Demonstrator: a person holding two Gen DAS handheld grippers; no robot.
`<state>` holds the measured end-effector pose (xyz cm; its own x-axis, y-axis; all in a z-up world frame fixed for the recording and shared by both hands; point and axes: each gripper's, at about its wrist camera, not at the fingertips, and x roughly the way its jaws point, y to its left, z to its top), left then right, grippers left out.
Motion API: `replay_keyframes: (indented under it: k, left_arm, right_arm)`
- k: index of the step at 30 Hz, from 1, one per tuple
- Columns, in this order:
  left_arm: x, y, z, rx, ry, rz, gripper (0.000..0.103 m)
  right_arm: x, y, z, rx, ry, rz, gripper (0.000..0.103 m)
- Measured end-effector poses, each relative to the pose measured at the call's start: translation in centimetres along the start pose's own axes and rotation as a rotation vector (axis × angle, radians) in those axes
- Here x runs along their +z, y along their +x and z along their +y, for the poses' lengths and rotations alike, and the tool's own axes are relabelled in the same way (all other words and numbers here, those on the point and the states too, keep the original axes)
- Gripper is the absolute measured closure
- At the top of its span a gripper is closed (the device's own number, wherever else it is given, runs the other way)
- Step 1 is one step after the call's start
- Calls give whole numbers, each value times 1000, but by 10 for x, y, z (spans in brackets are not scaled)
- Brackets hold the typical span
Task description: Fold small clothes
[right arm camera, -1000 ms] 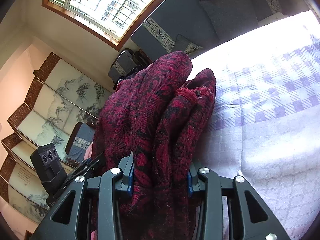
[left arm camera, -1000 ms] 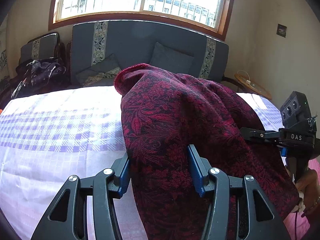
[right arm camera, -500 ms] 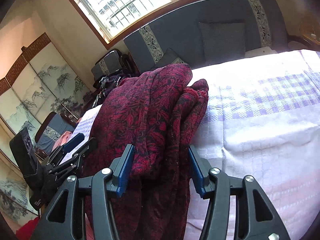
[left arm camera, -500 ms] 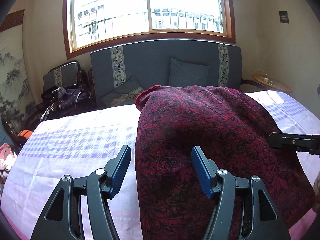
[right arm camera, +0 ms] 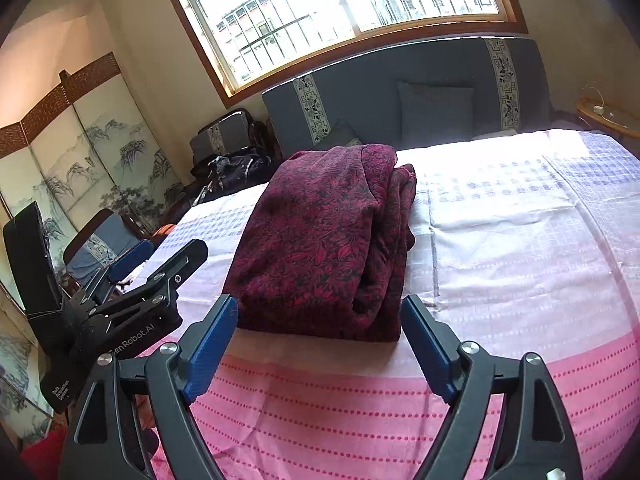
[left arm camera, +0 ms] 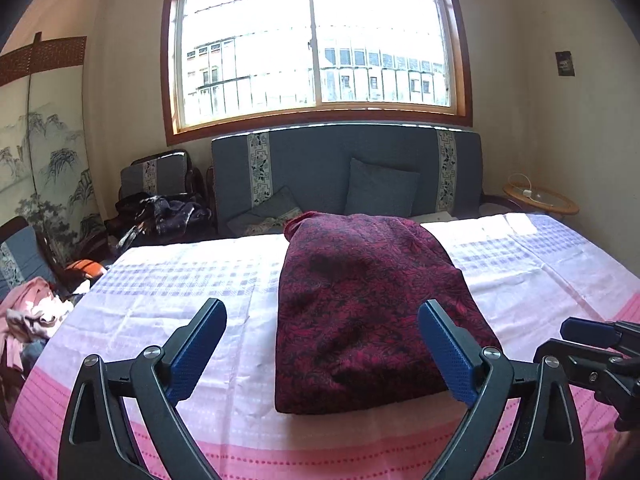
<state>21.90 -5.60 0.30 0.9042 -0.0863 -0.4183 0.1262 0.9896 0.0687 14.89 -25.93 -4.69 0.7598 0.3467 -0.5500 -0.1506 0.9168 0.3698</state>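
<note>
A dark red floral garment [left arm camera: 372, 308] lies folded in a thick rectangle on the bed cover [left arm camera: 160, 300], its stacked layers showing along the right side [right arm camera: 392, 240]. My left gripper [left arm camera: 322, 306] hangs just in front of its near edge. The jaws are opening wide and the blue pads [left arm camera: 200, 344] touch no cloth. My right gripper [right arm camera: 320, 302] stands before the garment's near right corner, jaws also opening, nothing pressed between them. Each gripper shows in the other's view: the right one [left arm camera: 588, 332] at the right edge, the left one [right arm camera: 160, 264] at the left.
A blue sofa back [left arm camera: 320, 160] with cushions runs behind the bed. Pink clothes [left arm camera: 28, 316] are heaped at the left, dark clothes [left arm camera: 160, 216] on a chair. A round side table [left arm camera: 540, 200] stands far right, a painted folding screen [right arm camera: 80, 152] at the left.
Both grippers opened and let go of the red garment, then drew back and up. The garment dropped from a raised drape to a flat folded stack on the bed.
</note>
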Motion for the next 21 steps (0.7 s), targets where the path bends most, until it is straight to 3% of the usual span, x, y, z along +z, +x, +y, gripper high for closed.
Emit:
replay_keyframes:
  k: [9, 13, 18, 21]
  left_arm:
    - [1, -109, 1, 73, -23, -108, 0]
    - [4, -149, 8, 27, -57, -150, 0]
    - [5, -181, 12, -55, -67, -142, 0]
    - [1, -197, 11, -49, -63, -175, 0]
  right_arm:
    - [-35, -80, 39, -133, -41, -129, 7]
    - [-46, -107, 56, -181, -89, -166, 3]
    - [-56, -136, 70, -166, -118, -201, 2]
    - [-61, -146, 75, -165, -123, -205, 1]
